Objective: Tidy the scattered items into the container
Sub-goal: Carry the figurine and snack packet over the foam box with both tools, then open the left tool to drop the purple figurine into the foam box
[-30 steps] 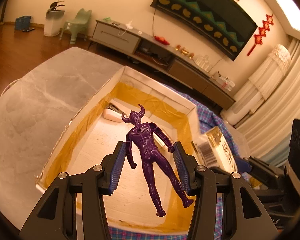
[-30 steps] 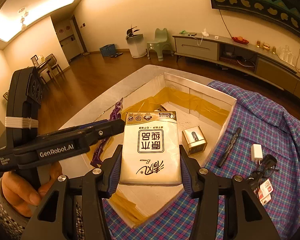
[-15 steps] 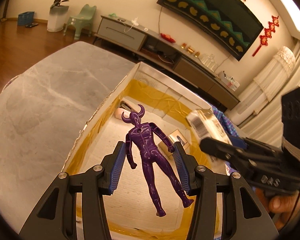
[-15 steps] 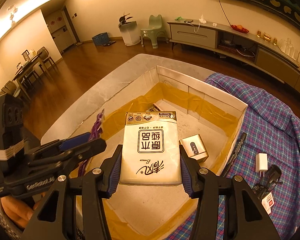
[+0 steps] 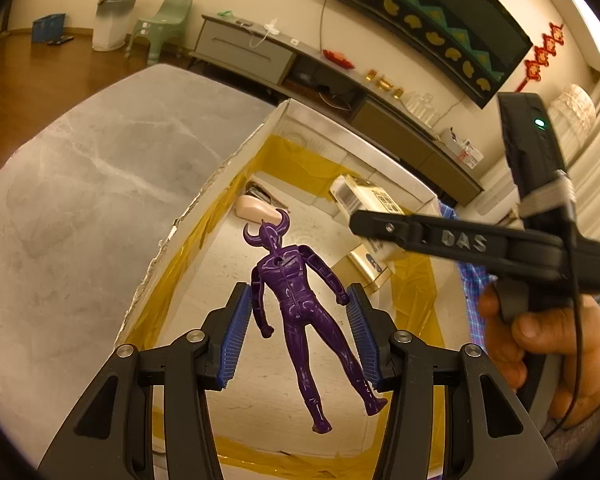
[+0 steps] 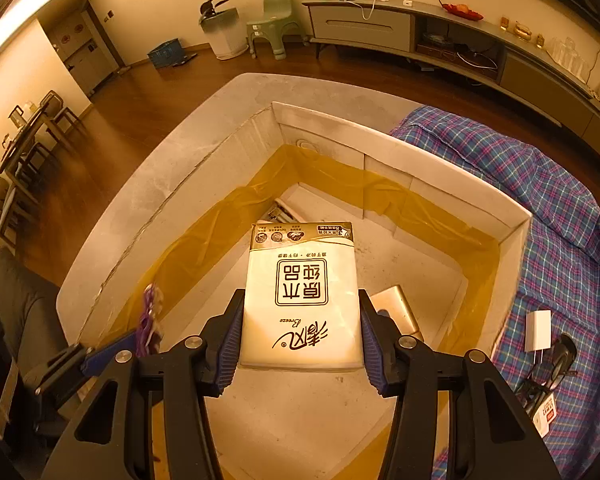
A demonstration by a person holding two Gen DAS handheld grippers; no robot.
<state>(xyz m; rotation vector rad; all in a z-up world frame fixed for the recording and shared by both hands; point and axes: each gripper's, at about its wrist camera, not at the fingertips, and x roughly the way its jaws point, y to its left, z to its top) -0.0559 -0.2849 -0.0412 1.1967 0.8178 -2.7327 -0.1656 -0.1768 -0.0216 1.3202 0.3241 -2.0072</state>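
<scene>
Hovering over the box point(image 6: 440, 164) — left gripper point(image 5: 300, 332) fingers pinch purple figure point(image 5: 296, 300); right gripper point(image 6: 300, 332) clamps tissue pack point(image 6: 300, 296).

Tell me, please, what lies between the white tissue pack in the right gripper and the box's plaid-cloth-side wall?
In the right wrist view, a small gold metallic box lies on the floor between the tissue pack and that wall.
</scene>
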